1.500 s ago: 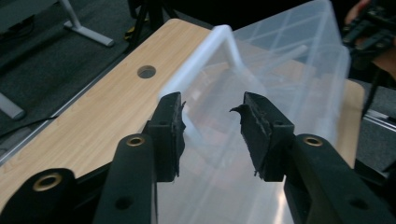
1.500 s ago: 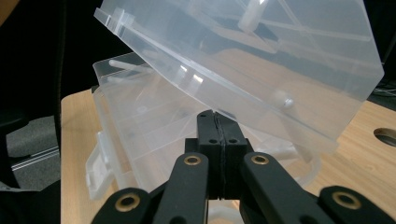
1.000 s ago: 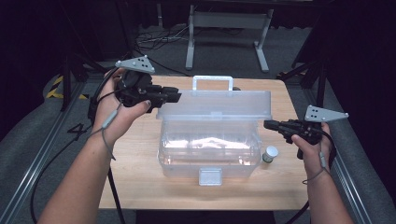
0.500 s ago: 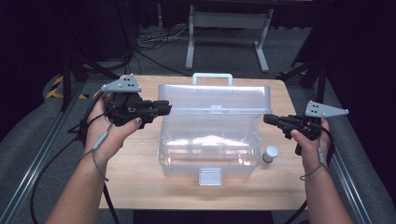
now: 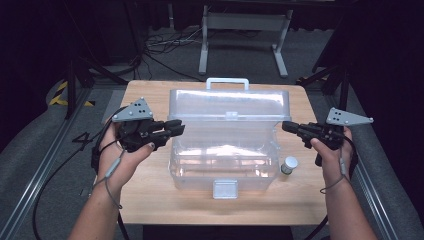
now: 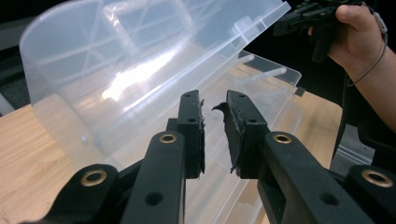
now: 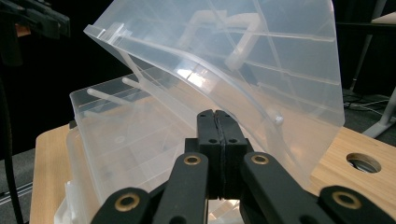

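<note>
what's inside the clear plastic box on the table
Nothing shows inside the clear box: through its walls the high view gives only glare and the wooden table. Its lid stands open. The far corners are too blurred to tell.

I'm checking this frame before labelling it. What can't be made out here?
- Contents of the clear plastic storage box: high view, glare on its see-through walls masks the inside.
- Small white-capped jar: high view, too small to identify; the box wall covers its left side.
- Front latch: high view, too small to tell how it sits.
</note>
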`<state>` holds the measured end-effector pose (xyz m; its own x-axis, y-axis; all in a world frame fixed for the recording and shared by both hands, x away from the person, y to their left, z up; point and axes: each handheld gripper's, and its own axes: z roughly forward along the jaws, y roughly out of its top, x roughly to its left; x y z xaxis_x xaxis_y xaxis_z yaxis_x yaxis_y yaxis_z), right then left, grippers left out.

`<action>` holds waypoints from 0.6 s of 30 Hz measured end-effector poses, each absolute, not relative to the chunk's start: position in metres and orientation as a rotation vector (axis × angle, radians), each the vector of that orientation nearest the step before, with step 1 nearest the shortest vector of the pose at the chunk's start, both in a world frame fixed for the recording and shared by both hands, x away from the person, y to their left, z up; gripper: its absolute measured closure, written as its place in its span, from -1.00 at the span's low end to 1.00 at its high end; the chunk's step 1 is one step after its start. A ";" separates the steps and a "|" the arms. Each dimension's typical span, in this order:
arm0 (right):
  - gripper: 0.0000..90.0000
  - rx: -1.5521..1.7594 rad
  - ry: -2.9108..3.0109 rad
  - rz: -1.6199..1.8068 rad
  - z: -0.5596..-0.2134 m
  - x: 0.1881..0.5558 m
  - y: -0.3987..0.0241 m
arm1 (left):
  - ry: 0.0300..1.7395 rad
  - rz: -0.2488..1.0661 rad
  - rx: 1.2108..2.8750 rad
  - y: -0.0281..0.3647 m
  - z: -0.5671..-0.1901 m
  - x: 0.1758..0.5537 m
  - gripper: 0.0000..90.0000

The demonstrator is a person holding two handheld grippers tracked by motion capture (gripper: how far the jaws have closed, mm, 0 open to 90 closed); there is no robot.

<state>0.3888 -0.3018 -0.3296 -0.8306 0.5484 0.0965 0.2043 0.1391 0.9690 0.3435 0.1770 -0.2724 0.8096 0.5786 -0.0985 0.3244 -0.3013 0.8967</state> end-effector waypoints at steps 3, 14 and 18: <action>1.00 0.734 2.136 1.746 -0.330 0.389 -0.302 | 0.702 0.310 1.888 0.177 -0.280 0.344 0.73; 1.00 0.738 2.127 1.755 -0.331 0.388 -0.301 | 0.757 0.395 1.840 0.179 -0.304 0.350 0.76; 1.00 0.742 2.128 1.743 -0.331 0.388 -0.301 | 0.768 0.398 1.814 0.180 -0.309 0.351 0.78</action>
<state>0.3881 -0.3012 -0.3311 -0.8248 0.5570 0.0971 0.2049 0.1344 0.9695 0.3514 0.1795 -0.3089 0.7359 0.6709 -0.0912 0.3125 -0.2170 0.9248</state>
